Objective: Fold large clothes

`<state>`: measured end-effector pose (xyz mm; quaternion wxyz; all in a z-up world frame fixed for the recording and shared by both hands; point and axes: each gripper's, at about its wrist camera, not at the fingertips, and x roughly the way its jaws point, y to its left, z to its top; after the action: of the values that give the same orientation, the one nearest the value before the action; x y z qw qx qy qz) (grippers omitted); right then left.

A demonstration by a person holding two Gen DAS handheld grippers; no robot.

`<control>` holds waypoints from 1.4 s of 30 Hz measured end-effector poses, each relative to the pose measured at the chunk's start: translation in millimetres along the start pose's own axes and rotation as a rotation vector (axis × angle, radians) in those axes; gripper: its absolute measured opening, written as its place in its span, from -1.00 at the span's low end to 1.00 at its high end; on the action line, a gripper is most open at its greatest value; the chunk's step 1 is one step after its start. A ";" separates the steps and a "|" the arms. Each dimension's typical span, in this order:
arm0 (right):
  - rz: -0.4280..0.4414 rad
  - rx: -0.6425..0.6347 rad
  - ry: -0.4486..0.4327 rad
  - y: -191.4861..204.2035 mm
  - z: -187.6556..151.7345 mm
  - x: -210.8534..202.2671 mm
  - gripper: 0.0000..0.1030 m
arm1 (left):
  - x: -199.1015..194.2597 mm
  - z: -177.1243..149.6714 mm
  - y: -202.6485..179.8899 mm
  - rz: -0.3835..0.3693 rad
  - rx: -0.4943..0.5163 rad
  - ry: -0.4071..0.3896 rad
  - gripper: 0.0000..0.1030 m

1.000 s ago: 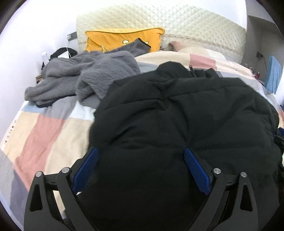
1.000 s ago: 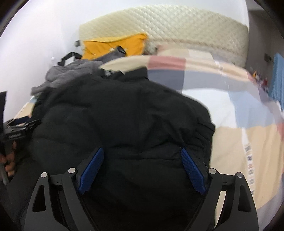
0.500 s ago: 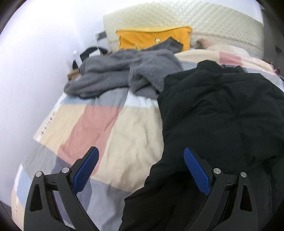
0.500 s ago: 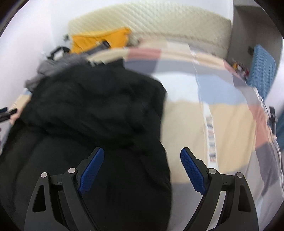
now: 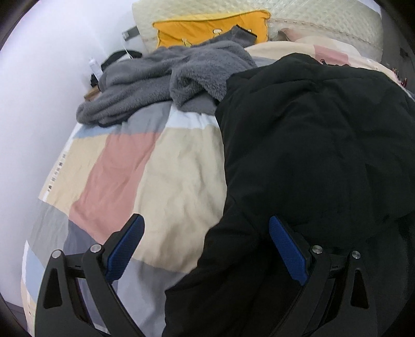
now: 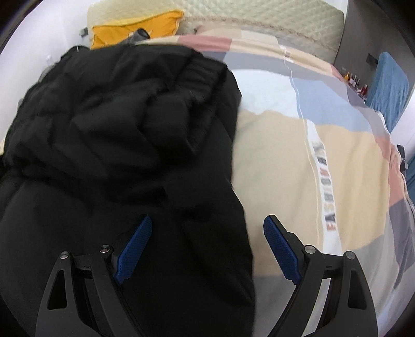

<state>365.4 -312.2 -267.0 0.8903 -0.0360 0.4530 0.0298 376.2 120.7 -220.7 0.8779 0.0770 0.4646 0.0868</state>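
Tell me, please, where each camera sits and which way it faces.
Left wrist: on the left tool, looking up the bed toward the headboard; it sees the jacket's left edge, the grey fleece and its own blue fingers, open.
Right wrist: on the right tool, facing the same way over the jacket's right edge; its fingers show, open.
Shared: jacket, quilt, yellow pillow, headboard.

Both tongs shifted outward off black jacket (image 5: 311, 145): left tongs (image 5: 205, 248) now straddle jacket's left edge over bed (image 5: 166, 171), right tongs (image 6: 207, 248) its right edge.
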 end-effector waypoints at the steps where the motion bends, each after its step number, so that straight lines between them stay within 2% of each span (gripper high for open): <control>1: -0.005 0.002 -0.019 2.4 2.5 -1.1 0.70 | -2.8 0.0 -0.1 -0.002 0.004 0.001 0.88; 6: -0.031 0.025 -0.080 4.3 10.7 -7.0 0.70 | -0.3 -7.8 -12.1 -0.055 0.084 0.076 0.88; 9: -0.008 0.070 -0.085 -2.9 11.8 -6.7 0.70 | 9.5 -14.4 -26.3 0.008 0.155 0.092 0.88; 11: 0.007 0.079 -0.078 -5.2 11.6 -5.5 0.70 | 15.6 -14.6 -30.5 0.033 0.167 0.082 0.88; 15: -0.012 0.059 -0.078 -4.4 12.9 -2.2 0.69 | 19.5 -8.8 -20.4 0.097 0.113 0.043 0.88; 20: -0.029 0.073 -0.149 -7.8 19.7 -13.0 0.69 | 14.7 -3.8 6.8 0.056 -0.025 0.014 0.89; 25: -0.035 0.092 -0.213 -14.4 24.6 -26.2 0.69 | -1.1 2.2 22.8 0.117 -0.115 -0.060 0.89; 28: -0.037 0.092 -0.203 -18.9 25.7 -20.4 0.69 | 4.2 2.5 33.2 0.102 -0.168 -0.043 0.89; 32: -0.042 0.120 -0.152 -30.0 20.8 -2.5 0.69 | 14.6 1.6 41.1 0.111 -0.190 -0.017 0.89; 35: -0.015 0.151 -0.116 -37.8 17.5 9.8 0.69 | 21.4 1.3 45.7 0.079 -0.213 0.008 0.89; 39: 0.000 0.150 -0.100 -34.1 18.2 5.6 0.71 | 17.4 -2.2 51.2 0.013 -0.237 0.026 0.89; 42: 0.030 0.140 -0.105 -28.0 17.7 -7.4 0.71 | 1.8 -4.0 48.3 -0.015 -0.231 0.000 0.89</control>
<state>377.6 -338.6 -249.6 0.9127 0.0347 0.4070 0.0130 369.9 168.3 -213.9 0.8816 -0.0283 0.4518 0.1332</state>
